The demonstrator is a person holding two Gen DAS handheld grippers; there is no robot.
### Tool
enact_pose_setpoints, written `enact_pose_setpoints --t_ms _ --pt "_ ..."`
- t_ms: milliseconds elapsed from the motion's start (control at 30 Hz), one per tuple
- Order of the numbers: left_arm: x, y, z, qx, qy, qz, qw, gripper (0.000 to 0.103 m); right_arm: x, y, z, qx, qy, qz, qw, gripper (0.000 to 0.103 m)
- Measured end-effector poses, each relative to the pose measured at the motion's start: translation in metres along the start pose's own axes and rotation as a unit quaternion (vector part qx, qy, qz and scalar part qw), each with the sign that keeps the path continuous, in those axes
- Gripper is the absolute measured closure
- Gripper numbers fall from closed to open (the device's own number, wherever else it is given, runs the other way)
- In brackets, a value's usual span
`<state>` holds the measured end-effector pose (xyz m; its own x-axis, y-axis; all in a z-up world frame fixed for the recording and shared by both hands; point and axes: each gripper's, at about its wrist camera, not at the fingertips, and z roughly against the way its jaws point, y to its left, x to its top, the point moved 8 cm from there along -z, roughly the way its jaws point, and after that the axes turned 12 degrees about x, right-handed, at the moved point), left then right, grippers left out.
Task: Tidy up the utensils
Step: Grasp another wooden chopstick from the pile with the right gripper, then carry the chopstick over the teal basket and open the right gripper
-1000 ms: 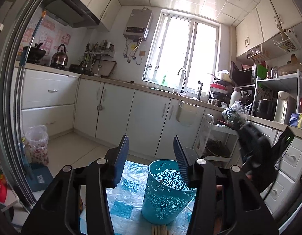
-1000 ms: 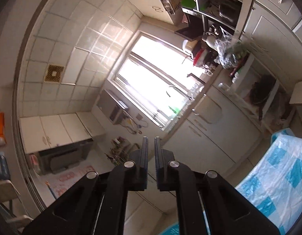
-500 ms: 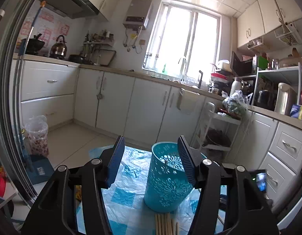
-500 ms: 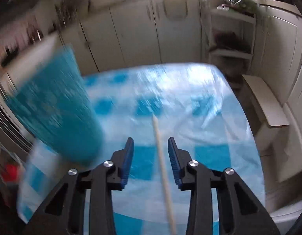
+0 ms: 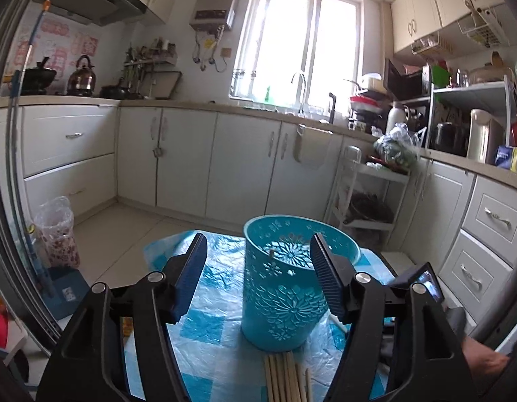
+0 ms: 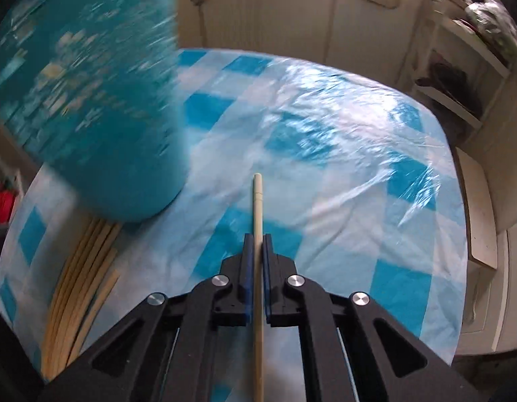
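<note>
A teal cut-out basket [image 5: 285, 301] stands upright on the blue-and-white checked table cover [image 5: 208, 335]. My left gripper [image 5: 258, 239] is level in front of it. Its jaws are opening, with the basket seen between them and neither pad pressing on it. A bundle of several pale wooden chopsticks [image 5: 285, 378] lies just in front of the basket. In the right wrist view my right gripper [image 6: 257, 238] points down at the cover [image 6: 325, 117], shut on a single chopstick [image 6: 258, 201] that runs forward past its tips. The blurred basket [image 6: 90, 100] and the bundle [image 6: 80, 278] lie to its left.
White kitchen cabinets [image 5: 241, 167] line the far wall and the right side. A white rolling rack [image 5: 365, 201] stands behind the table. A bagged bin [image 5: 57, 231] sits on the floor at left. A pale stool [image 6: 476, 207] is close to the table's right edge.
My left gripper sank toward the table and its jaws widened around the view of the basket. My right gripper swung down from the ceiling to the table and shut on one chopstick.
</note>
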<state>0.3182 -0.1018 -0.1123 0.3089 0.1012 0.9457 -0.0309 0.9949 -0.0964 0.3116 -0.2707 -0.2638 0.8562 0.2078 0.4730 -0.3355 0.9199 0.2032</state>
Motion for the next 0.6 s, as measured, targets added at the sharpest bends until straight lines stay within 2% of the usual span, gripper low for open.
enact_pose_setpoints --t_ms 67,167,300,433,500,533,600 --pt "-0.005 -0.005 0.0 -0.003 0.003 -0.007 1.0 0.042 -0.013 0.014 0.003 0.022 0.02 0.014 0.999 0.097" --pt "-0.011 -0.005 -0.002 -0.003 0.009 -0.01 0.9999 0.042 -0.017 0.019 0.005 0.03 0.033 0.02 0.999 0.097" --pt "-0.015 -0.005 -0.002 0.0 0.017 -0.007 0.9998 0.041 0.005 0.017 -0.011 0.023 0.037 0.026 0.999 0.092" --pt "-0.011 -0.004 -0.001 0.002 0.013 -0.009 0.9999 0.04 0.025 0.016 -0.024 0.031 0.045 0.029 0.998 0.092" --pt "-0.012 -0.003 -0.003 0.003 0.017 -0.01 0.9998 0.04 0.028 0.019 -0.025 0.027 0.049 0.035 0.998 0.097" --pt "-0.012 -0.004 -0.004 0.004 0.018 -0.01 0.9998 0.04 0.028 0.019 -0.021 0.018 0.042 0.035 0.998 0.097" --pt "-0.011 -0.001 -0.003 0.007 0.017 -0.006 0.9998 0.04 0.028 0.015 0.004 0.028 -0.01 0.01 1.0 0.097"
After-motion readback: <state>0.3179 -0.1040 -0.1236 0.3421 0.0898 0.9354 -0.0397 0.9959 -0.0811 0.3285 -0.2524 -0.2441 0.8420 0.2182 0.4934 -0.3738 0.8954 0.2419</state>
